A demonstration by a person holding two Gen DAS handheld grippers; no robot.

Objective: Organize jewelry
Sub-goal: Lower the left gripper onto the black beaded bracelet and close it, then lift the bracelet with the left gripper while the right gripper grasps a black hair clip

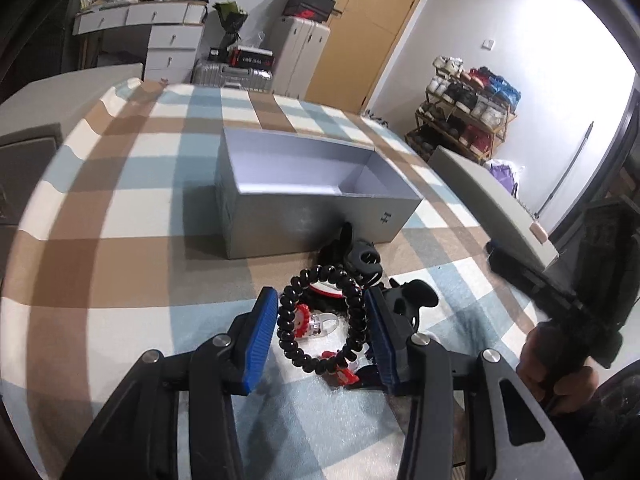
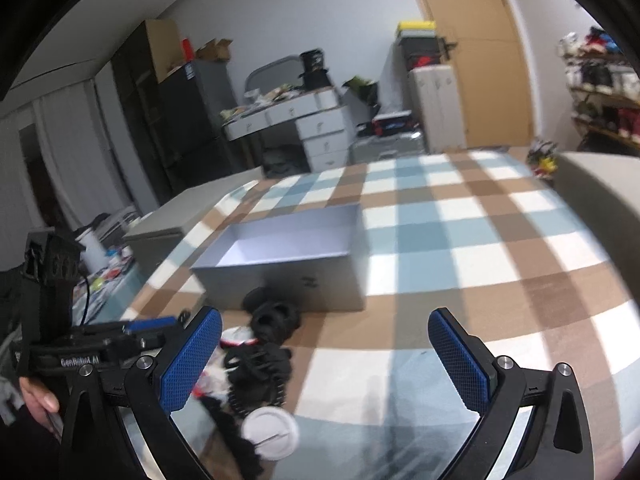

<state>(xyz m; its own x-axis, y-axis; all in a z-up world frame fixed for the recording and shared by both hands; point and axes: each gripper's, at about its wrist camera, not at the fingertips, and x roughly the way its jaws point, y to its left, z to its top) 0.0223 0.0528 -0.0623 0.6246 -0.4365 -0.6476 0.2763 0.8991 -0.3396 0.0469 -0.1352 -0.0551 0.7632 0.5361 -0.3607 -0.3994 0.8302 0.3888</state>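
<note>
Grip first: your left gripper (image 1: 322,332) has its blue pads pressed on either side of a black spiral hair tie (image 1: 320,320), pinching the coil across its width, which in my judgement suits a springy loop that would slip from a lighter hold. The tie sits at 6 o'clock of the grey open box (image 1: 320,216), just in front of its near wall, above the remaining pile of black clips (image 1: 362,260) and red-and-clear pieces (image 1: 316,322) on the checked tablecloth (image 1: 120,200). The box appears empty inside, so it is likely the destination, placed close to keep the carry short.

Your right gripper (image 2: 324,360) hangs with jaws spread wide and nothing between them, over the cloth at 5 o'clock of the box, apparently waiting its turn.

Writing: "GenRobot AI" is legible on the left gripper's body in the right wrist view. A small dark logo on the box front is too blurred to read.
</note>
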